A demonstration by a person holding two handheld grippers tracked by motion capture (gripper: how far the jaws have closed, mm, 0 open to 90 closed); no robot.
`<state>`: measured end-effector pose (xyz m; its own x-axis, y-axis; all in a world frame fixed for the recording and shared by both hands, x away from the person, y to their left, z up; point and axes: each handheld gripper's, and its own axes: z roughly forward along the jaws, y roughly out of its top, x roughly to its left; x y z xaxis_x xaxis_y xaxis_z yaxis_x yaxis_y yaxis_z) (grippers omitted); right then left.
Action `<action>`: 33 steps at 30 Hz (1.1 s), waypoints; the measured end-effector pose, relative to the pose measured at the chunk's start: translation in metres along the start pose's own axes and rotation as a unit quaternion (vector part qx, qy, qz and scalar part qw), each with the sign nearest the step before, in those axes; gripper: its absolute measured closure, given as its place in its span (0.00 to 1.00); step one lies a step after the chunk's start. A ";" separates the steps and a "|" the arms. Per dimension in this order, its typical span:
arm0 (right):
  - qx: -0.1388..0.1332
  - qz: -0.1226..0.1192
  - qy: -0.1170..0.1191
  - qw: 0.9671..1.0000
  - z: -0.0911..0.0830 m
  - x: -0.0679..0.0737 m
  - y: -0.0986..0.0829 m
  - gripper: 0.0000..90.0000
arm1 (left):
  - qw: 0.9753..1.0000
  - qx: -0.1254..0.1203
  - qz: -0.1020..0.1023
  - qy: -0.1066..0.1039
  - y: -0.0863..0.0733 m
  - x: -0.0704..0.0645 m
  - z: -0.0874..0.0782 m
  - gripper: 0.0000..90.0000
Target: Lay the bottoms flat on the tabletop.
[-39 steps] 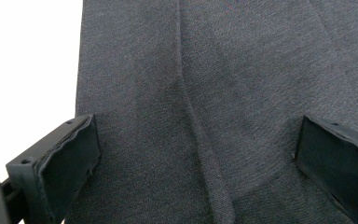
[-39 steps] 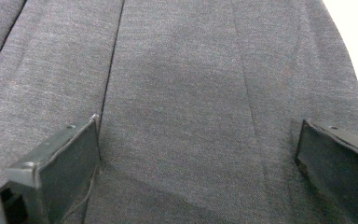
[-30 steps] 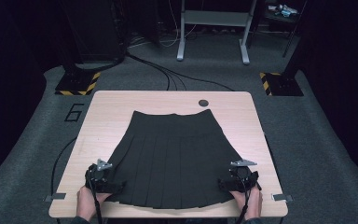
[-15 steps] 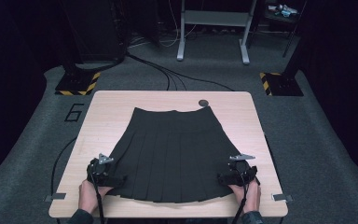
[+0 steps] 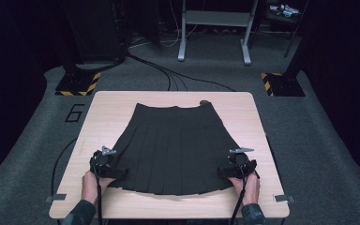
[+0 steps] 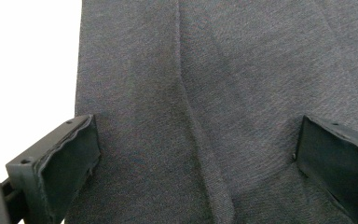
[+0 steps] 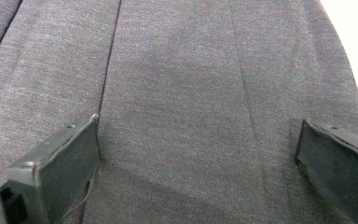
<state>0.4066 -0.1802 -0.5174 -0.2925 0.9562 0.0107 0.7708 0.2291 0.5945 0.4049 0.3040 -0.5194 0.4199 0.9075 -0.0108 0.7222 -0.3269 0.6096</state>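
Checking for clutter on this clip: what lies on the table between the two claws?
In the high view, just the black pleated skirt spans the stretch from the left claw to the right claw, lying flat on the table.

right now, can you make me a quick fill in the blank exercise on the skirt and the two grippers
1. The black pleated skirt lies spread flat on a wooden ____.
2. The skirt's narrow waistband end points ____ from the person.
3. In their own views, the left gripper and the right gripper both have their jaws ____, with skirt fabric between them.
4. In the high view, the two grippers sit at the skirt's two ____ corners.

Missing words: table; away; open; near (hem)
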 end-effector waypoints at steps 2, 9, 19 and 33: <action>0.005 0.003 -0.001 1.000 0.002 -0.001 0.003 0.00 | 1.000 0.001 0.001 -0.001 0.004 0.002 0.003 0.00; 0.012 0.005 -0.002 1.000 0.011 -0.008 0.018 0.00 | 1.000 -0.002 -0.006 -0.001 0.020 0.010 0.015 0.00; 0.021 0.009 -0.005 1.000 0.024 -0.015 0.038 0.00 | 1.000 0.011 -0.006 -0.002 0.042 0.019 0.029 0.00; -0.018 -0.003 0.014 1.000 -0.005 -0.016 0.043 0.00 | 1.000 -0.006 -0.006 -0.015 0.049 0.019 0.002 0.00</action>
<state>0.4417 -0.1866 -0.4880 -0.3127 0.9494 0.0295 0.7485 0.2271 0.6230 0.4488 0.3045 -0.4913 0.4282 0.9027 -0.0419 0.7210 -0.3133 0.6181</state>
